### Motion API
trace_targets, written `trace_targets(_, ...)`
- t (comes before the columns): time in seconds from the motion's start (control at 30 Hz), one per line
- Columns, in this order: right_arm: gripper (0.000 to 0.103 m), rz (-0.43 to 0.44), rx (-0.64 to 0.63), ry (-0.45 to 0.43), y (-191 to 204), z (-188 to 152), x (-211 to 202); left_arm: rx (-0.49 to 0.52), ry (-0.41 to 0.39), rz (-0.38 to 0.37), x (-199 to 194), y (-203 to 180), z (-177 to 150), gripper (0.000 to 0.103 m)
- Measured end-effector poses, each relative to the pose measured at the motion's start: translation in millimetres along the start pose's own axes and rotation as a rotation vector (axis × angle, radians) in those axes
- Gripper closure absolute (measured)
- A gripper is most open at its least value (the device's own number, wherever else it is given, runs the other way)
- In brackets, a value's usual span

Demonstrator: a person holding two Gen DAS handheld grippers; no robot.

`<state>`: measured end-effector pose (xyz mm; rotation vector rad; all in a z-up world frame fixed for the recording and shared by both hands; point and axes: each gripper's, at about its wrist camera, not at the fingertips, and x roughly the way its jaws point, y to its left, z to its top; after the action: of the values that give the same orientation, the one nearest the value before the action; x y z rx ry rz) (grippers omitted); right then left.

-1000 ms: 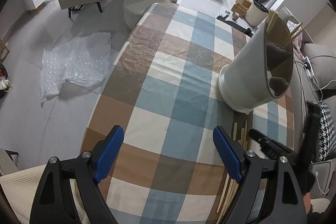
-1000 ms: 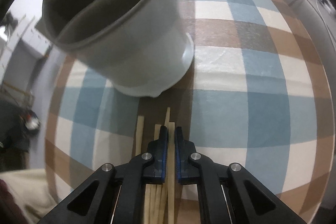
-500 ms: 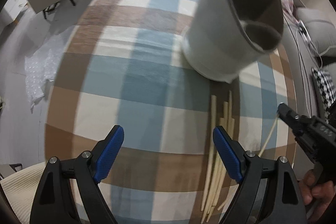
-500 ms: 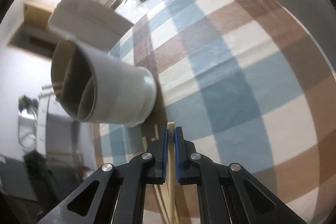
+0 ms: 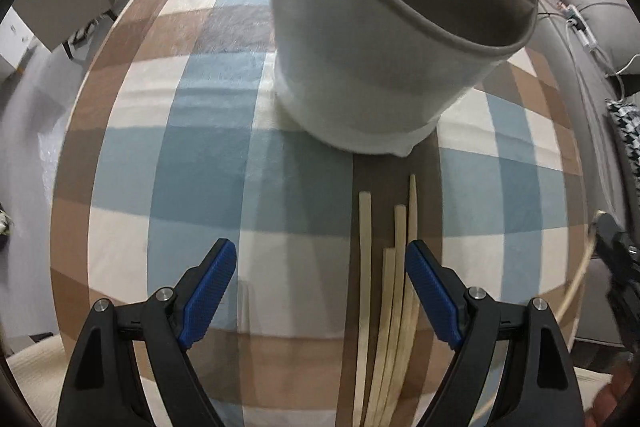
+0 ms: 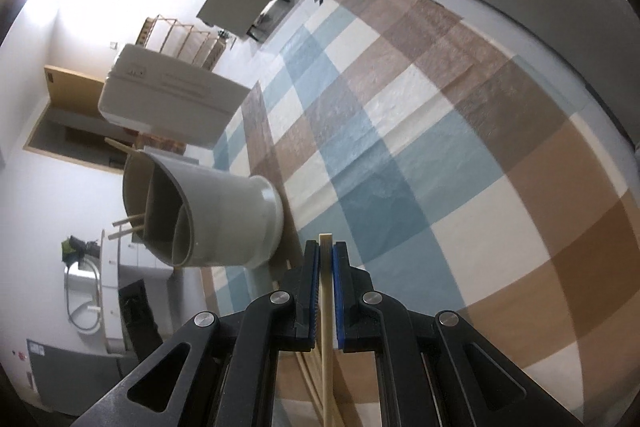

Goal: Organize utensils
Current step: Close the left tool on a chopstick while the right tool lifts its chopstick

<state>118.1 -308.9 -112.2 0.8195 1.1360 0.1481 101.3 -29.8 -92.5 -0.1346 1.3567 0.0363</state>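
**A:** Biggest thing first: counter (image 5: 208, 163), checked cloth, nothing on it ahead of the left jaws except the holder (image 5: 360, 67) and the loose chopsticks (image 5: 394, 287). Holder stands up and ahead of the left gripper (image 5: 320, 277), divided inside into compartments. From the right wrist view it sits up-left of the jaws, with a few sticks already poking out of one compartment.

**B:** Jaw state?

**A:** Left jaws wide apart, holding nothing. The pile lies just inside the right-hand jaw, tips pointing at the holder base. Right gripper (image 6: 328, 259) is clamped on a single chopstick (image 6: 326, 307), which runs straight out between the pads and only just clears the tips.

**B:** Risks?

**A:** My read:
1. Holder: tall and light-looking. If the stick catches the rim or a divider on the way in, it could tip or skid on the cloth. The left gripper isn't bracing it.
2. Pile: the left jaws hang right over it. A drop or sweep would scatter sticks or roll them toward the counter edge.
3. Held stick: thin and smooth, and most of its length trails behind the pads. It could pivot or slip when tilted upright, then miss the compartment.

**B:** Which compartment?

**A:** Can't tell from here.
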Motion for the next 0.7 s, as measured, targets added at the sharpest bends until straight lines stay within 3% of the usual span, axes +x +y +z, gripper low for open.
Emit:
trace_targets(0.2, 0.097, 0.002, -0.037, -0.053, 6.2, 3.0, -10.9, -0.007, -0.027, 0.056, 2.8, -2.1, 2.2, 0.042)
trace_targets(0.33, 0.097, -0.02, -0.1, -0.09, 16.4, 3.3, -13.6, 0.009, -0.018, 0.082, 8.2, -7.4, 3.8, 0.047)
trace_targets(0.43, 0.097, -0.027, -0.134, -0.105, 20.3, 3.4, -13.8, 0.015, -0.025, 0.081, 10.5, -8.5, 3.9, 0.057)
trace_targets(0.53, 0.097, -0.027, -0.143, -0.116, 21.1, 3.7, -14.4, 0.036, -0.033, 0.069, 11.3, -17.5, 5.8, 0.077)
trace_targets(0.6, 0.097, -0.027, -0.15, -0.124, 21.7, 4.3, -15.1, 0.053, -0.036, 0.055, 11.1, -22.7, 6.7, 0.099)
trace_targets(0.7, 0.097, -0.022, -0.168, -0.143, 24.9, 3.6, -18.4, 0.054, -0.038, 0.029, 11.1, -21.9, 6.9, 0.101)
